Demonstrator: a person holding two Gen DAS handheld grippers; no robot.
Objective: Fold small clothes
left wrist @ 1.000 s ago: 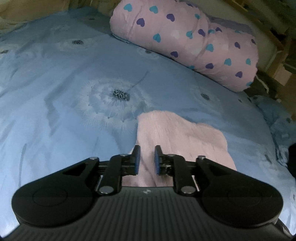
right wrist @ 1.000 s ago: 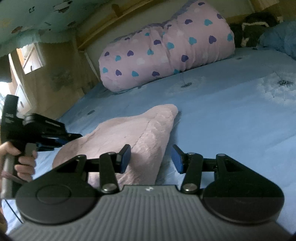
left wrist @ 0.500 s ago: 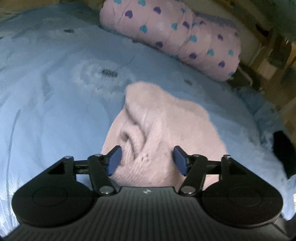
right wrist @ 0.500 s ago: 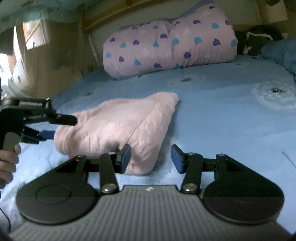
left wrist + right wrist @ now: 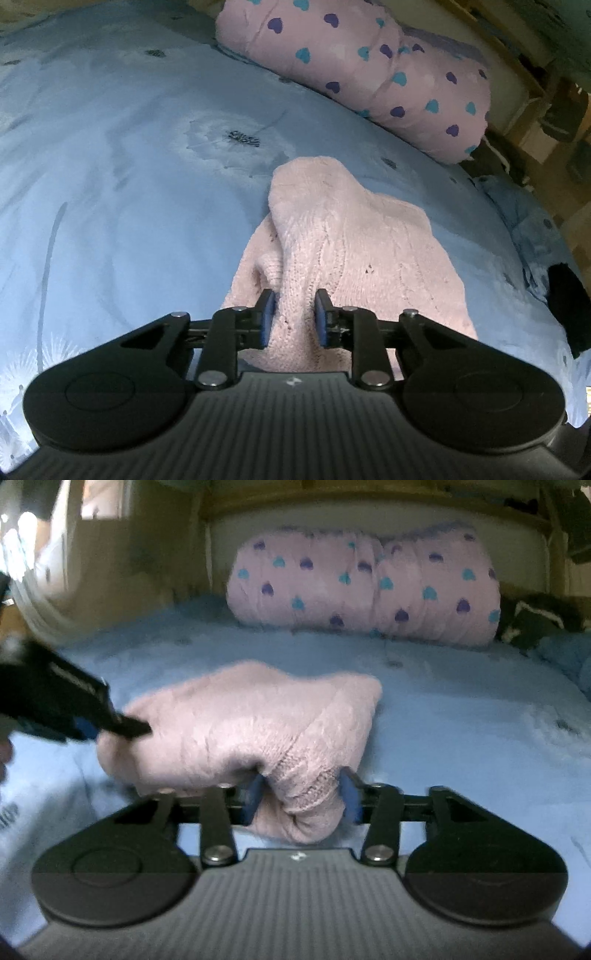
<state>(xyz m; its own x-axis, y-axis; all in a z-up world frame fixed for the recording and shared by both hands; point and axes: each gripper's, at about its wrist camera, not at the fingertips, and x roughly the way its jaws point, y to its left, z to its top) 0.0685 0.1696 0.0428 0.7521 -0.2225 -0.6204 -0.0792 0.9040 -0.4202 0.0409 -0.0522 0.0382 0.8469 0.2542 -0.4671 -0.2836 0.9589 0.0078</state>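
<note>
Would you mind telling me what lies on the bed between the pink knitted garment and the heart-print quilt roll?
Only bare blue bedsheet separates the pink knitted garment from the heart-print quilt roll; the left wrist view shows this stretch most clearly.

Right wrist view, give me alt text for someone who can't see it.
The right gripper pinches a bunched corner of a pink knitted garment lying on a blue bedsheet. The left gripper grips its far side, and a heart-print pink bolster lies behind.

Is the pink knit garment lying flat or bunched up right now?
Bunched up. The pink knit garment humps off the blue bedsheet, pinched by the left gripper and the right gripper.
</note>
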